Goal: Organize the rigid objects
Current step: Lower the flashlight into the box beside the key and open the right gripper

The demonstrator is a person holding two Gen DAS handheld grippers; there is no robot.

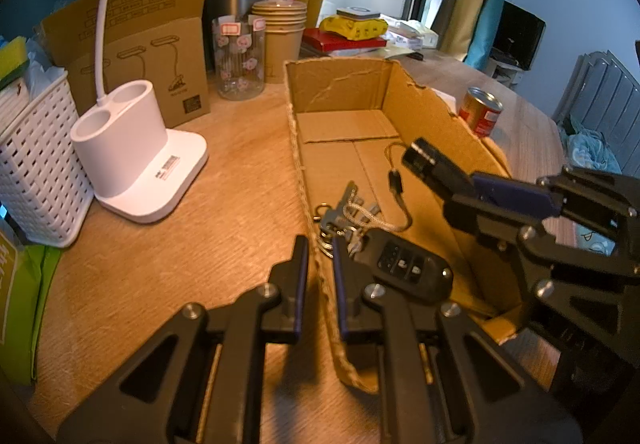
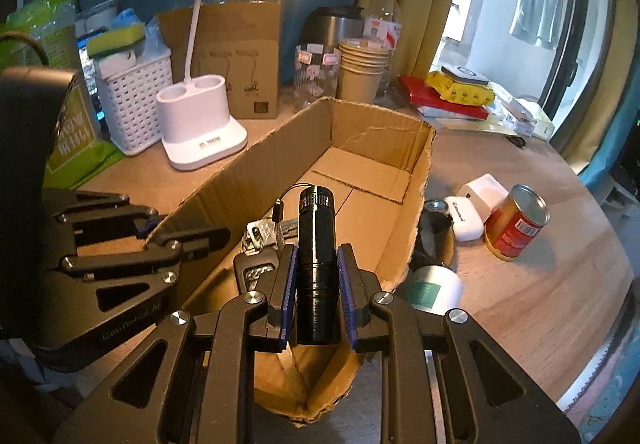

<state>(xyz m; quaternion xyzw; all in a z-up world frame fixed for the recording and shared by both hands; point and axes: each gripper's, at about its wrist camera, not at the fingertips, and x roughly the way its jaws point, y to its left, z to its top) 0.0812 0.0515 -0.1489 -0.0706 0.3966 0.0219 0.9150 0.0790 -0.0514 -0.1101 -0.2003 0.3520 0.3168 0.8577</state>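
Observation:
An open cardboard box [image 1: 336, 84] lies on the wooden table. A black car key on a key ring [image 1: 408, 268] rests on the box floor at the near end. My left gripper [image 1: 320, 244] is shut on the box's left wall, one finger inside and one outside. My right gripper [image 2: 318, 250] is shut on a black flashlight [image 2: 316, 228], held tilted down over the box [image 2: 248, 180] above the keys [image 2: 256, 268]. In the left wrist view the flashlight [image 1: 436, 168] and right gripper [image 1: 472, 188] reach in from the right. The left gripper [image 2: 216, 238] shows at the left of the right wrist view.
Right of the box stand a red can [image 2: 516, 222], a white earbuds case [image 2: 460, 218], a white charger [image 2: 484, 192] and a white cup [image 2: 434, 290]. Left of it are a white lamp base [image 1: 132, 148] and a white basket [image 1: 36, 164]. Paper cups [image 1: 282, 36] and a jar [image 1: 240, 56] stand behind.

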